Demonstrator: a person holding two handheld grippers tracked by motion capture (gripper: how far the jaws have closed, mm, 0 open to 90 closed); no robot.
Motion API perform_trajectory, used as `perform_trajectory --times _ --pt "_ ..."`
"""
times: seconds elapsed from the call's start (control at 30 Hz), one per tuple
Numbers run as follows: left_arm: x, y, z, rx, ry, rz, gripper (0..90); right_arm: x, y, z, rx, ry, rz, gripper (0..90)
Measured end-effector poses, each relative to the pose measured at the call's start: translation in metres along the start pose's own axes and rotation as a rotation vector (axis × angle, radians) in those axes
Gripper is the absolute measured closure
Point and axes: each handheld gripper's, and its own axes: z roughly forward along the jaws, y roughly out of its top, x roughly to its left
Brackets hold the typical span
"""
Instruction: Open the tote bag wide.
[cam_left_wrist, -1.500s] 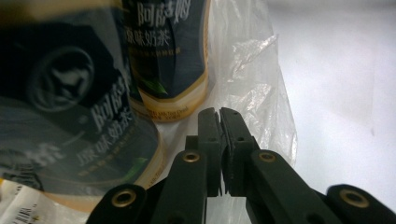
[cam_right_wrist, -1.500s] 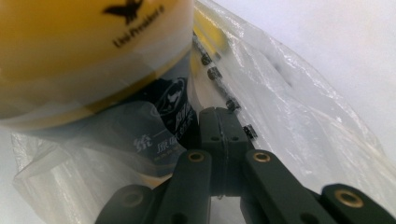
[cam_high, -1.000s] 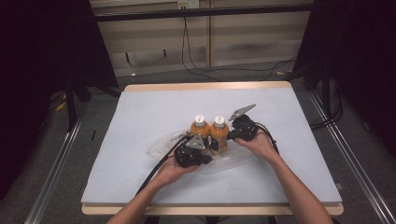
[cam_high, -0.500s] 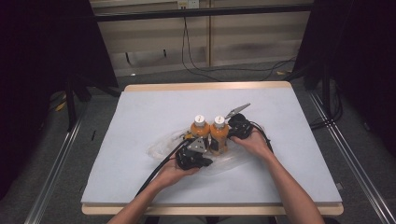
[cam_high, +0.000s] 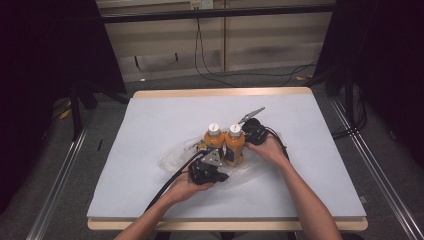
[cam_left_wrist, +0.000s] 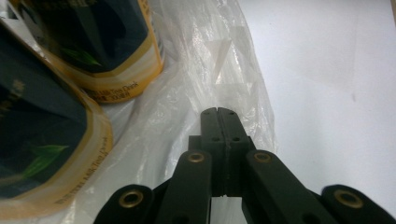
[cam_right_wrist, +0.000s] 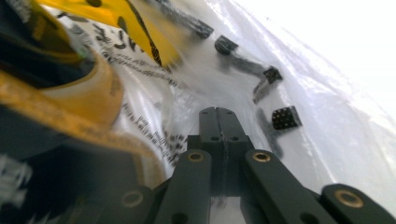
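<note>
High view, just below the middle of the frame: two orange bottles with white caps stand side by side and touching, the left bottle (cam_high: 212, 141) and the right bottle (cam_high: 234, 145), both on or within a crumpled clear plastic bag (cam_high: 175, 159) spread on the white table (cam_high: 150, 125). The left gripper (cam_high: 212, 167) sits at the lower left of the bottles, low on the bag; the right gripper (cam_high: 246, 137) is pressed in at the right bottle's right side. In the left gripper view its fingers (cam_left_wrist: 218, 122) are together and seem to be pinching a fold of the film, with the two bottle bases at the upper left of that frame. In the right gripper view the fingers (cam_right_wrist: 218, 122) are likewise together on wrinkled printed film, a blurred bottle label looming at the left. The work in hand looks like drawing the bag up around the bottles. The risk, as I judge it, is that pulling the film sideways while the bottles stand on it drags their bases and tips one into the other, toppling both. A thin pinch could also slip free or tear the film, since each grip appears to hold only a little of it.
</note>
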Motion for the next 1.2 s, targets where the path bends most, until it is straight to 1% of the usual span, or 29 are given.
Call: perform_trajectory --times 0.03,0.07,0.1,0.13,0.17,0.2,0.27,0.3,0.33,0.4,0.47,0.5,0.53,0.57,0.6,0.63,0.7,0.73,0.77,0.8,0.83,0.87,0.9,0.93,1.07,1.1,1.17,1.2 --pt "-0.003 0.001 -0.001 0.023 -0.009 0.012 90.0 0.002 0.004 0.002 0.012 -0.017 -0.006 90.0" --pt "-0.003 0.001 -0.001 0.023 -0.009 0.012 90.0 0.001 0.005 0.003 0.01 -0.015 -0.014 90.0" --pt "-0.005 0.001 0.0 0.016 -0.007 0.021 90.0 0.001 0.005 0.003 0.01 -0.015 -0.014 90.0" --pt "-0.008 0.002 -0.001 0.028 -0.014 0.028 90.0 0.0 0.007 0.005 0.012 -0.014 -0.004 90.0" --pt "-0.008 0.002 -0.001 0.028 -0.014 0.028 90.0 0.0 0.007 0.005 0.012 -0.014 -0.004 90.0" --pt "-0.01 0.001 0.0 0.018 -0.013 0.027 90.0 -0.001 0.008 0.005 0.014 -0.013 0.009 90.0" --pt "-0.009 0.001 0.0 0.011 -0.024 0.024 90.0 -0.004 0.008 0.006 0.002 0.006 0.01 90.0" --pt "-0.008 0.0 0.0 0.013 -0.031 0.022 90.0 -0.005 0.008 0.006 0.002 0.016 0.025 90.0" --pt "-0.008 0.0 0.0 0.004 -0.028 0.015 90.0 -0.007 0.01 0.006 0.022 0.011 0.034 90.0" --pt "-0.009 0.0 -0.001 0.011 -0.031 0.02 90.0 -0.007 0.015 0.007 0.048 -0.008 0.034 90.0" --pt "-0.011 0.0 -0.001 0.014 -0.026 0.024 90.0 -0.007 0.018 0.008 0.055 -0.015 0.03 90.0" --pt "-0.012 0.0 -0.001 0.016 -0.037 0.022 90.0 -0.007 0.019 0.009 0.057 -0.018 0.032 90.0" --pt "-0.013 0.0 -0.001 0.017 -0.032 0.026 90.0 -0.011 0.019 0.011 0.043 -0.003 0.052 90.0" --pt "-0.014 -0.001 -0.001 0.018 -0.03 0.026 90.0 -0.012 0.019 0.011 0.042 0.008 0.065 90.0" --pt "-0.014 0.0 -0.002 0.032 -0.035 0.035 90.0 -0.013 0.019 0.011 0.042 0.007 0.061 90.0" --pt "-0.015 -0.002 -0.001 0.003 -0.043 0.02 90.0 -0.012 0.021 0.011 0.049 -0.001 0.055 90.0" --pt "-0.016 -0.002 0.0 -0.003 -0.039 0.019 90.0 -0.01 0.024 0.013 0.06 -0.024 0.033 90.0" --pt "-0.016 -0.002 0.0 -0.003 -0.039 0.019 90.0 -0.009 0.026 0.014 0.064 -0.033 0.031 90.0" --pt "-0.016 -0.002 0.0 -0.003 -0.041 0.02 90.0 -0.009 0.026 0.014 0.064 -0.033 0.031 90.0" --pt "-0.016 -0.002 -0.001 0.008 -0.042 0.024 90.0 -0.01 0.027 0.015 0.064 -0.037 0.033 90.0" --pt "-0.017 -0.002 -0.001 0.0 -0.042 0.026 90.0 -0.012 0.029 0.017 0.058 -0.039 0.049 90.0" --pt "-0.018 -0.002 -0.001 0.003 -0.045 0.033 90.0 -0.012 0.029 0.017 0.058 -0.039 0.049 90.0" --pt "-0.018 -0.001 -0.001 0.012 -0.04 0.037 90.0 -0.014 0.03 0.018 0.046 -0.033 0.073 90.0" --pt "-0.019 -0.002 -0.001 0.003 -0.046 0.035 90.0 -0.016 0.03 0.019 0.04 -0.03 0.076 90.0" --pt "-0.02 -0.002 0.0 -0.003 -0.057 0.033 90.0 -0.018 0.031 0.021 0.028 -0.034 0.079 90.0" --pt "-0.02 -0.002 0.0 -0.001 -0.06 0.031 90.0 -0.018 0.031 0.021 0.025 -0.036 0.084 90.0" --pt "-0.022 -0.001 -0.001 0.015 -0.061 0.045 90.0 -0.02 0.032 0.023 0.014 -0.044 0.092 90.0" --pt "-0.022 -0.001 -0.001 0.015 -0.061 0.045 90.0 -0.02 0.032 0.023 0.014 -0.044 0.092 90.0"
